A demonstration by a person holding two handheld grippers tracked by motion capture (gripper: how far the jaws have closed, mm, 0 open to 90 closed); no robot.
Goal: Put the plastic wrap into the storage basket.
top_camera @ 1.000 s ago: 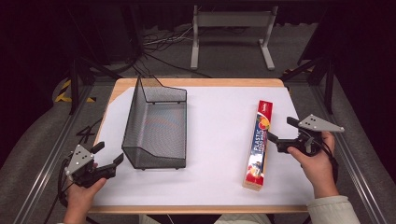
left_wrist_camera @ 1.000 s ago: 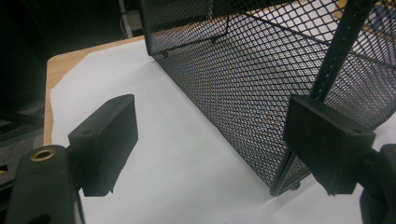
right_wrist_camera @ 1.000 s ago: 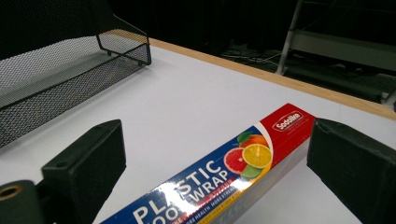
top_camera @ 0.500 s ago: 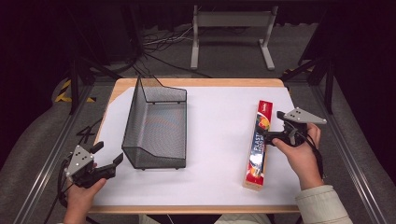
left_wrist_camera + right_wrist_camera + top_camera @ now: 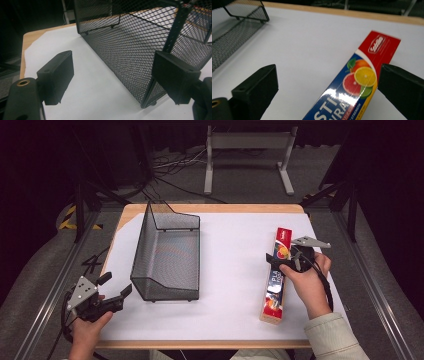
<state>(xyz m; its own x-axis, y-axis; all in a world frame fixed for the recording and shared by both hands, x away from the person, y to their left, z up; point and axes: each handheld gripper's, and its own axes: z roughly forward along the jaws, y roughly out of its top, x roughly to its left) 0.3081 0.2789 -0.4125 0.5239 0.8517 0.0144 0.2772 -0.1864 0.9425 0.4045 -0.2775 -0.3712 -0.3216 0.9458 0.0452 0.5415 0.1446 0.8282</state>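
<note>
Your right claw [image 5: 280,262] hangs over the plastic wrap box [image 5: 276,276], jaws spread wide to either side of it and not yet closed. The long box lies flat at the right of the white-covered bench [image 5: 235,270], well apart from the black mesh tray [image 5: 167,257]. Its red end carries a white brand logo too blurred to read; below the citrus picture, the letters "STI" and "WRA" are cut off. Your left claw [image 5: 112,292] sits open at the tray's near corner, just beside the mesh.
</note>
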